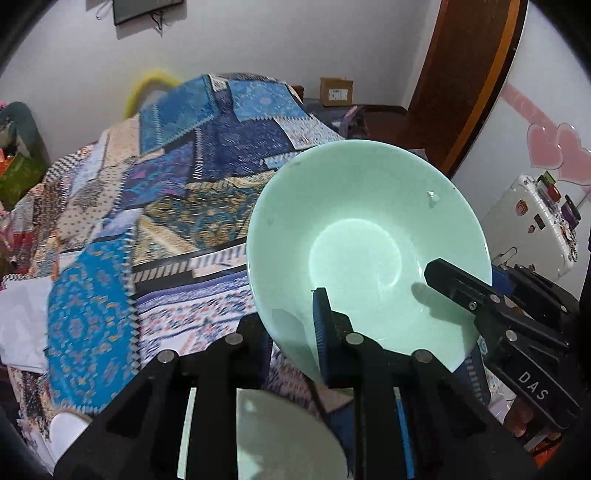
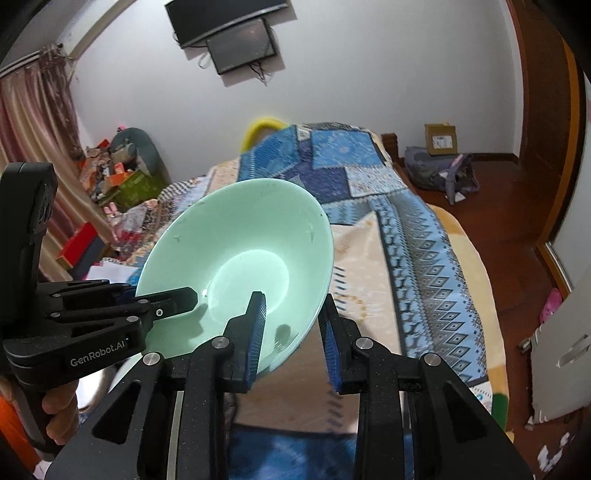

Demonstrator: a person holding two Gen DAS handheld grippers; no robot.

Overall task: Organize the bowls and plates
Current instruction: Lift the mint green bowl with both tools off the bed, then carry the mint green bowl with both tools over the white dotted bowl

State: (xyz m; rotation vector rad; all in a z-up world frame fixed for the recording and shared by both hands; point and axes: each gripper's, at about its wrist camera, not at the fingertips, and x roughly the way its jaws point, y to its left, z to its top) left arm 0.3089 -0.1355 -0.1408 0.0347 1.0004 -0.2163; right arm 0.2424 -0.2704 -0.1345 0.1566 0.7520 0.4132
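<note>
Pinching opposite sides of the tilted green bowl (image 1: pixel 365 236) above the bed (image 1: pixel 166 206), left tool (image 1: pixel 295 328) and right tool (image 2: pixel 291 332) risk dropping it if either rim grip slips.

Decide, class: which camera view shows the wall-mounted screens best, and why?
The right wrist view: both dark wall-mounted screens appear nearly whole above the green bowl. The left wrist view catches only the lower edge of one screen at the top of the picture, with its dangling cables.

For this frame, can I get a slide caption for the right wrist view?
Both tools, left and right, clamp a mint-green bowl held above a patchwork bedspread.
</note>
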